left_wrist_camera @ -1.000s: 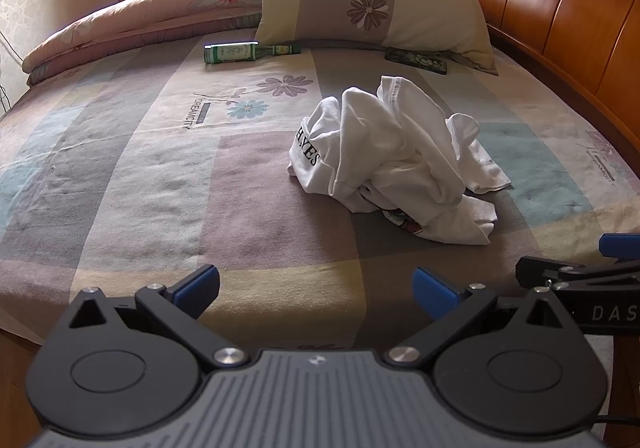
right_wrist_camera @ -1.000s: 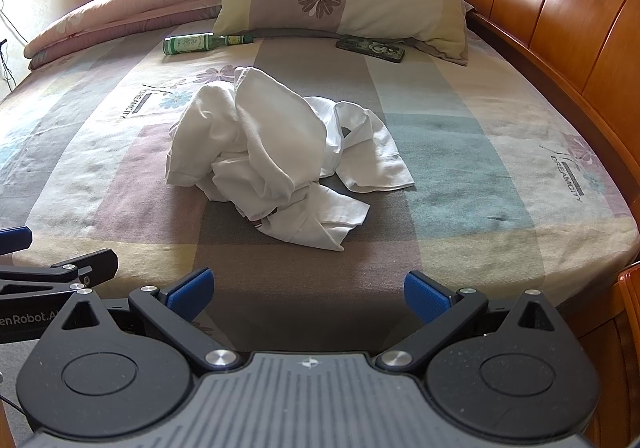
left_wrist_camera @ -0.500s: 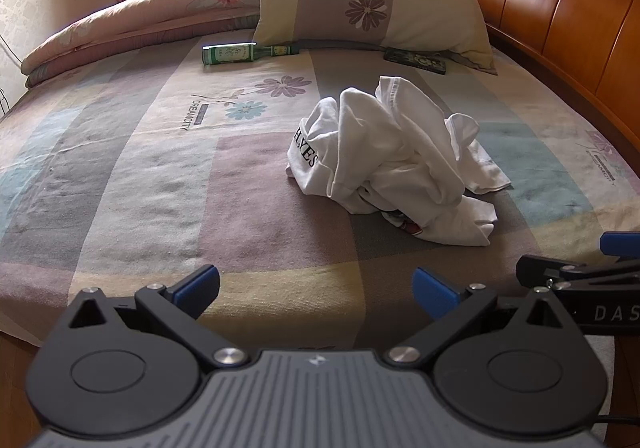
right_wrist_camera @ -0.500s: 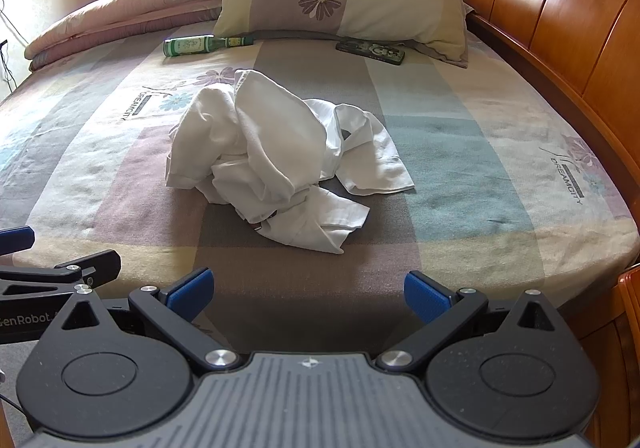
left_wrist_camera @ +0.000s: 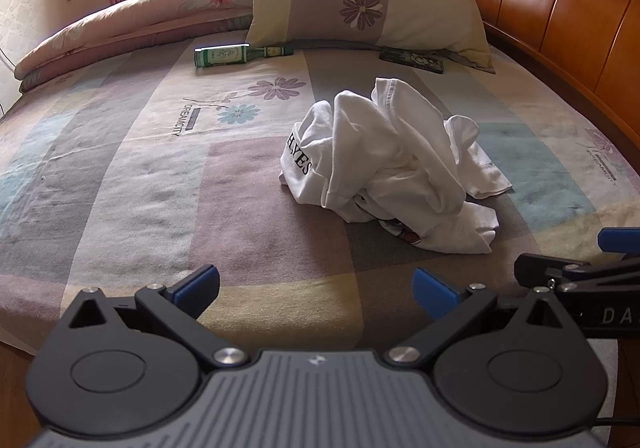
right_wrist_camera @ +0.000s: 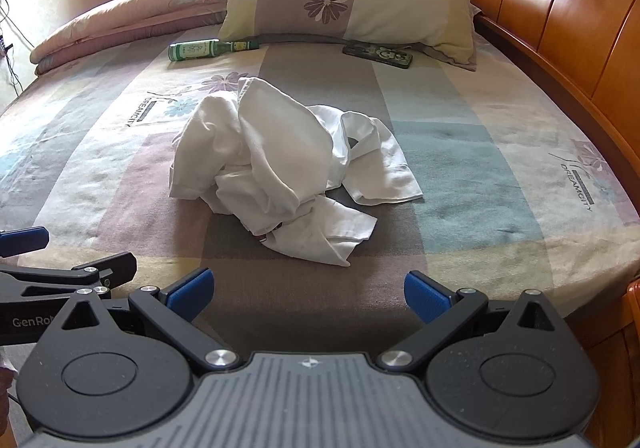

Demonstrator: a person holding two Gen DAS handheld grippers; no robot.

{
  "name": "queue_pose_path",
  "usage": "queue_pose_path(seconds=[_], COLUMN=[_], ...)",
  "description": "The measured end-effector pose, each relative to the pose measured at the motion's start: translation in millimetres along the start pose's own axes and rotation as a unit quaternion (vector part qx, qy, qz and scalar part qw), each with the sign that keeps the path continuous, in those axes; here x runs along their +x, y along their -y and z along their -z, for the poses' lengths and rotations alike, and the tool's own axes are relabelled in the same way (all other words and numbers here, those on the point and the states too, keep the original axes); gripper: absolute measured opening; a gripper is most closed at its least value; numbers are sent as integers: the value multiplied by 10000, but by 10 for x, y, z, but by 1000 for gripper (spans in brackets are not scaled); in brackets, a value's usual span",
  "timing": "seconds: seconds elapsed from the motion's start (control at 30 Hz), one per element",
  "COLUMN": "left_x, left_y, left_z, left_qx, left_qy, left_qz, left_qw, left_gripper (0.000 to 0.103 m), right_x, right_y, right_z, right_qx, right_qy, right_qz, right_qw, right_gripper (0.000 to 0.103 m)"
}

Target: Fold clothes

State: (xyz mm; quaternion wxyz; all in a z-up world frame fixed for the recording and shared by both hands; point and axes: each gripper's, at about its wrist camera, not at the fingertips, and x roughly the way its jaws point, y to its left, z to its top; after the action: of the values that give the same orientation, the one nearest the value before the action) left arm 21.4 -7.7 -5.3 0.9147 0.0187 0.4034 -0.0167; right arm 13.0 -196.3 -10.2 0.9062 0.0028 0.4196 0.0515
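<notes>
A crumpled white T-shirt (left_wrist_camera: pixel 384 167) with black lettering lies in a heap on the bed; the right wrist view shows the same T-shirt (right_wrist_camera: pixel 280 163) near the middle of the mattress. My left gripper (left_wrist_camera: pixel 316 290) hovers over the bed's near edge, open and empty, short of the heap. My right gripper (right_wrist_camera: pixel 306 294) is likewise open and empty, just before the shirt's nearest corner. Each gripper appears at the side of the other's view: the right gripper (left_wrist_camera: pixel 576 260) and the left gripper (right_wrist_camera: pixel 68 260).
A patchwork bedsheet (left_wrist_camera: pixel 132 183) covers the bed. At the back lie a green bottle (left_wrist_camera: pixel 236 55), a dark phone (left_wrist_camera: pixel 412 60), a flowered pillow (left_wrist_camera: pixel 368 3) and a rolled quilt (left_wrist_camera: pixel 132 27). A wooden headboard (left_wrist_camera: pixel 560 11) runs along the right.
Both grippers have crept slightly forward toward the shirt. Both stay open, and the shirt has not moved.
</notes>
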Motion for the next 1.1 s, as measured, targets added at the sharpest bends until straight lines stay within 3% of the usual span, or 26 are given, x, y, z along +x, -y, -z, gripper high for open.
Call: queue_pose_path(seconds=[1.1], left_x=[108], left_y=[84], left_z=[-189], left_qx=[386], left_qy=[190], left_qz=[-105], left_qw=[9990], left_gripper=[102], right_x=[144], right_y=[60], right_z=[-185], right_qx=[3], right_qy=[-136], right_qz=[-111], right_qw=[9998], right_gripper=[103])
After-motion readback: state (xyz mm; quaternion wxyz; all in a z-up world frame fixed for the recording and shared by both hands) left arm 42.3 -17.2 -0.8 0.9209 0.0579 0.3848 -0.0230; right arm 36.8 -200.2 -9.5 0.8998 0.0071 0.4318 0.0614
